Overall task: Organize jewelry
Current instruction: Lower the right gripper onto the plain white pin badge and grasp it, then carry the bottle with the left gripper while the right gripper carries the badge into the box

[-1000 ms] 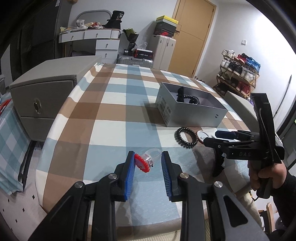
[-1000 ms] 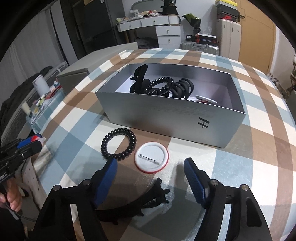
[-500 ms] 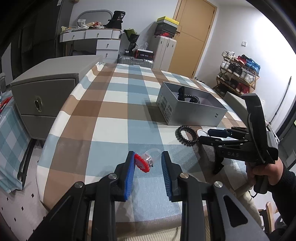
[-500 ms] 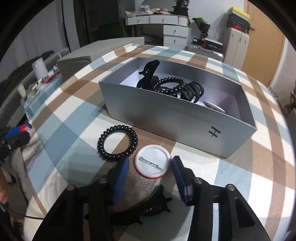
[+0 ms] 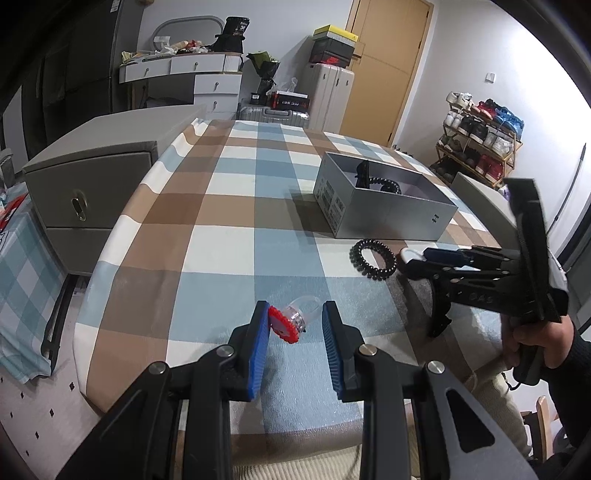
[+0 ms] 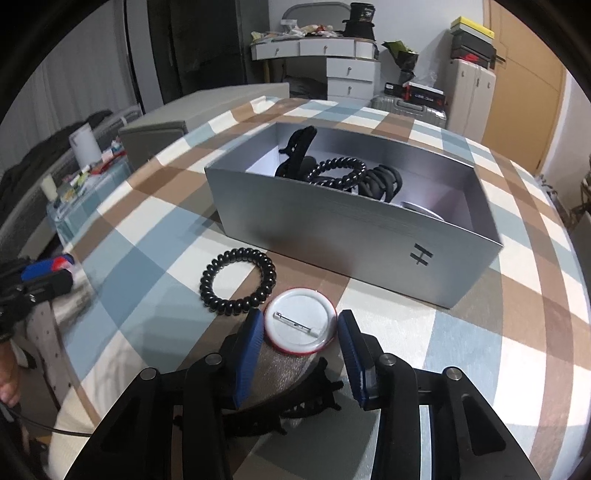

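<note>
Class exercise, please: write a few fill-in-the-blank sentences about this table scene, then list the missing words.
1. The right gripper has its pads on either side of the round ____.
2. The black coil hair tie lies on the table, ____ the silver box.
3. A black hair claw stands ____ the box.

Missing words: badge; outside; inside

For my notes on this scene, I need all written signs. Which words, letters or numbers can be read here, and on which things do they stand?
"H", turned sideways: a black mark on the front wall of the silver box.
"DAS": faint letters on the right gripper, only partly legible.
Barcode labels on the box's end wall: too small to read.
Print on the distant black box on the dresser: too blurred to read.
</note>
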The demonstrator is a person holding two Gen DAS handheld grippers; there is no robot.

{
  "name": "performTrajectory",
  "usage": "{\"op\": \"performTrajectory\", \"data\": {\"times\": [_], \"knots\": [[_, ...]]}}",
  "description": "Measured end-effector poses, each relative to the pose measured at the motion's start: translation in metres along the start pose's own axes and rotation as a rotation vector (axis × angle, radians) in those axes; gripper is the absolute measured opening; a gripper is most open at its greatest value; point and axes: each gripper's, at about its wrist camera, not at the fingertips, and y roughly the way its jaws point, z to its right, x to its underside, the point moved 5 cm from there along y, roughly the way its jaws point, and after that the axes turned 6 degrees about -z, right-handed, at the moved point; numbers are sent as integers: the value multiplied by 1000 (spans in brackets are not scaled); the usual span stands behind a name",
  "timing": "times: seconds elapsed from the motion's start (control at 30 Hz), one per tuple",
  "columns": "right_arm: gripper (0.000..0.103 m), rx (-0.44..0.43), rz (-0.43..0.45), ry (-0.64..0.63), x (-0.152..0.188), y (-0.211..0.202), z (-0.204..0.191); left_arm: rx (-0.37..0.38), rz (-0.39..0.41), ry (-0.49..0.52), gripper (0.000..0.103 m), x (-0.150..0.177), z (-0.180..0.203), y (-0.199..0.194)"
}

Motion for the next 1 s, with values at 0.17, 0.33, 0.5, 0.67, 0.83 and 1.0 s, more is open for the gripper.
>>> {"op": "performTrajectory", "data": {"times": [0.17, 0.33, 0.5, 0.67, 0.83, 1.0], "knots": [[40, -47, 38, 42, 3, -14, 7, -13, -10, 6, 23, -2, 6, 0], [40, -98, 83, 78, 5, -29, 13, -35, -8, 27, 23, -7, 16, -2], [40, -151, 137, 82, 8, -50, 16, -75, 0, 16, 23, -14, 22, -2], [40, -199, 222, 70, 5, -86, 22, -103, 20, -8, 23, -29, 32, -2], [40, -213, 295, 61, 1, -113, 30, -102, 49, 1, 23, -50, 46, 1], [40, -248, 343, 66, -7, -124, 42, -97, 84, 40, 23, -74, 62, 6]]}}
